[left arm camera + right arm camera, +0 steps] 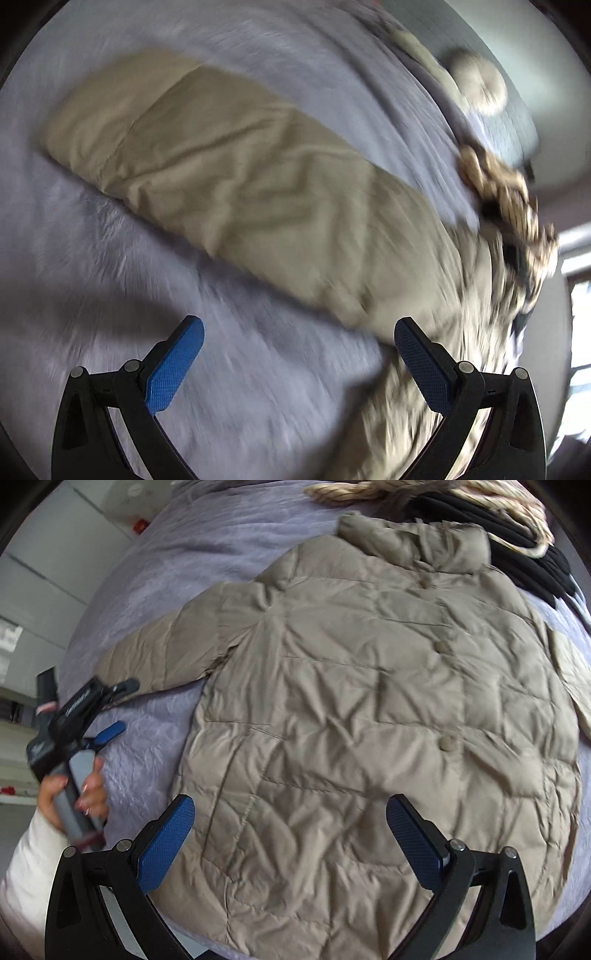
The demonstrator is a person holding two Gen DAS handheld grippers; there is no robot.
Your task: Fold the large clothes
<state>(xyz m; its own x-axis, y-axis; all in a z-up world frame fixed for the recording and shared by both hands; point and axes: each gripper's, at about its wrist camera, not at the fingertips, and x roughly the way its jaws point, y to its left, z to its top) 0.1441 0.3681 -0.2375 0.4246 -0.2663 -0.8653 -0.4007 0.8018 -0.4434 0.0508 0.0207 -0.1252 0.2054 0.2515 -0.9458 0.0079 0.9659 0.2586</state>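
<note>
A beige quilted puffer jacket (pixel 369 709) lies front up, buttoned, on a lilac bed cover (pixel 155 590). Its sleeve (pixel 229 173) stretches out flat across the cover in the left wrist view. My left gripper (pixel 299 332) is open and empty, hovering near the sleeve's armpit end; it also shows in the right wrist view (pixel 118 709) at the jacket's left, beside the sleeve cuff. My right gripper (pixel 290 812) is open and empty above the jacket's lower front.
A cream knitted garment (pixel 406 491) and black clothes (pixel 517 546) lie past the collar. A round cream cushion (pixel 480 85) sits at the bed's far side. Grey floor (pixel 37 590) lies off the bed's left edge.
</note>
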